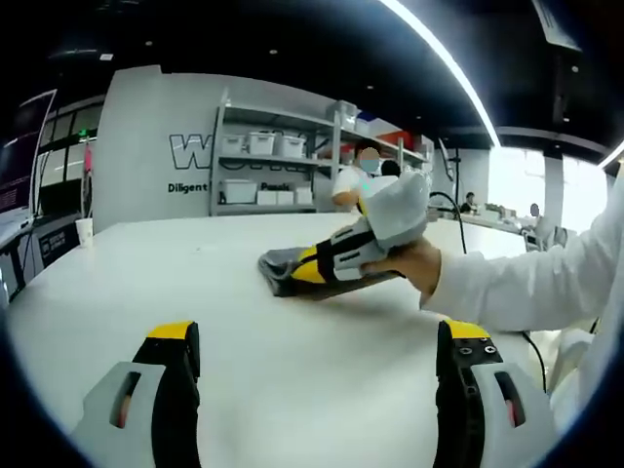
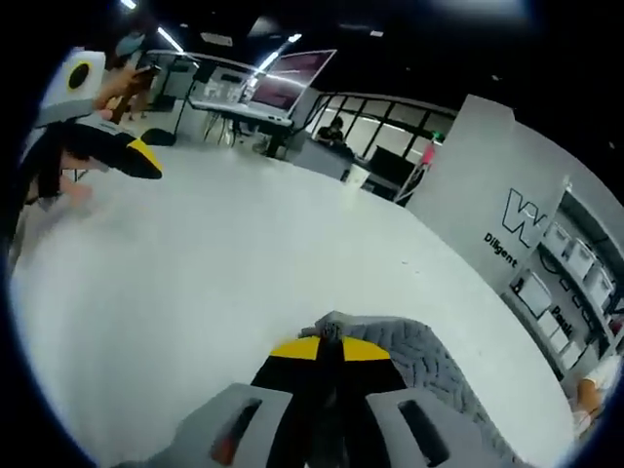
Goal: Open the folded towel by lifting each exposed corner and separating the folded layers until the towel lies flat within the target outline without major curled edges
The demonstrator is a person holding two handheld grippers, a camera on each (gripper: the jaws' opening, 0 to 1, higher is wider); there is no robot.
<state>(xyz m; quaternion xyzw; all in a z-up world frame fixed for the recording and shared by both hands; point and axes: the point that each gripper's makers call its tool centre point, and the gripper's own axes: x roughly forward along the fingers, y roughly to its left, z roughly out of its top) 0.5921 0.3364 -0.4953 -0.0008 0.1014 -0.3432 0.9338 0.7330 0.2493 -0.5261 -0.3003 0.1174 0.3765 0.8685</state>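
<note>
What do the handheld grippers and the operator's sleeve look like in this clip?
Both grippers, left gripper and right gripper, have light grey jaw bodies with black inner faces and yellow tips. The person's sleeve is white and long.

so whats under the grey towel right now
The grey towel lies on the white table, with the right gripper shut on its edge. Whatever sits between its folded layers is covered, so that cannot be seen.
</note>
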